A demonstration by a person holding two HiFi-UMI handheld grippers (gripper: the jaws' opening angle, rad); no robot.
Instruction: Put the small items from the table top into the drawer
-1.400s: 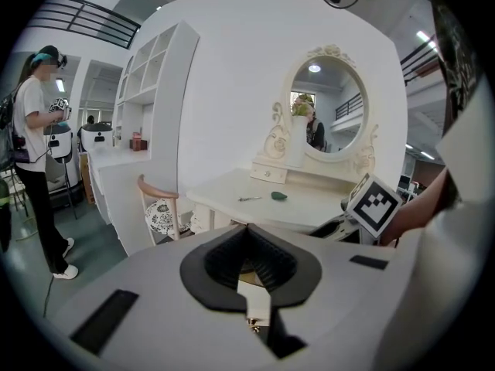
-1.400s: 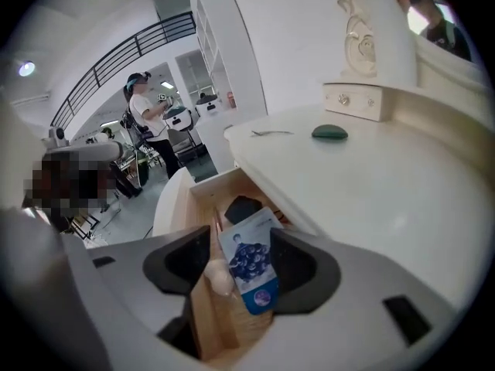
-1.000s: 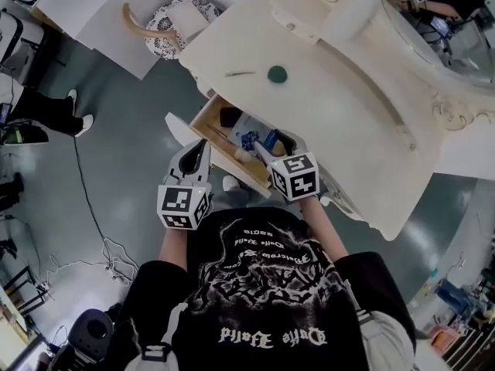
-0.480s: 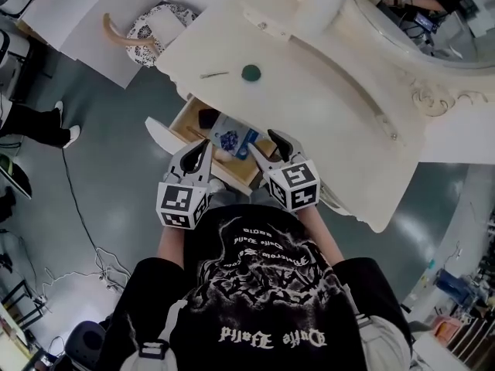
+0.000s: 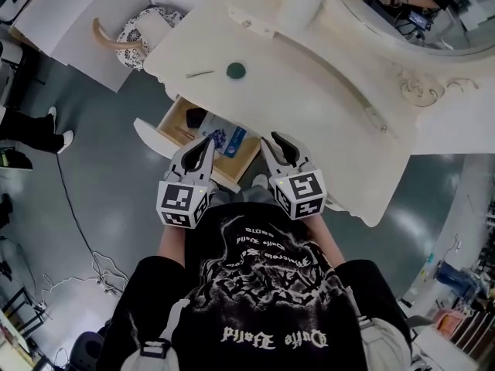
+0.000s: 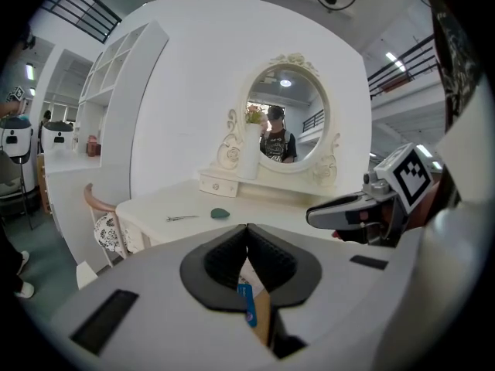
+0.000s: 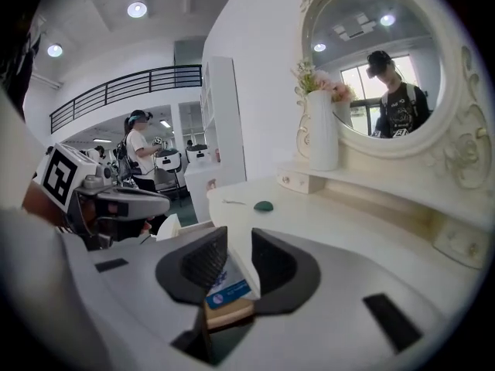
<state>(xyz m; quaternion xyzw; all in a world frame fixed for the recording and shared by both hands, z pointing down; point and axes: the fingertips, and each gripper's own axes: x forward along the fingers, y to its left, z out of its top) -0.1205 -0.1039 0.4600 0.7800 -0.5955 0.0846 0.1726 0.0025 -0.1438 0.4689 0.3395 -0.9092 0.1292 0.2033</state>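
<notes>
**Clerk:** Cream dressing table point(image 5: 325, 107), head view. What has changed?

**Checker:** Entry one. Right gripper point(image 5: 272, 140): a second ago reaching down into the drawer point(image 5: 172, 122), now drawn back and raised, tips short of the drawer's near edge. Left gripper point(image 5: 207, 143): alongside, tips at that same edge. Blue-and-white packet point(image 5: 230, 139): lying in the drawer, just beyond the tips and between the two sets. Judgement: one deposit looks finished.

**Clerk:** Left gripper view?

**Checker:** Entry two. Fingers clenched, pads meeting, nothing between them. Green item point(image 6: 220, 213) and thin metal piece point(image 6: 182, 218): both on the table top, well beyond the tips, near each other but apart.

**Clerk:** Right gripper view?

**Checker:** Entry three. Jaws have just been closing; a narrow gap is left and nothing is gripped, so released. The packet shows through the gap, lower down in the drawer.
- Green item: small, rounded, low-domed, matt dark green.
- Metal piece: slender, perhaps tweezers or a pin, too small to tell.
- Outstanding, by my judgement: these two, far ahead of both sets of fingers.
</notes>
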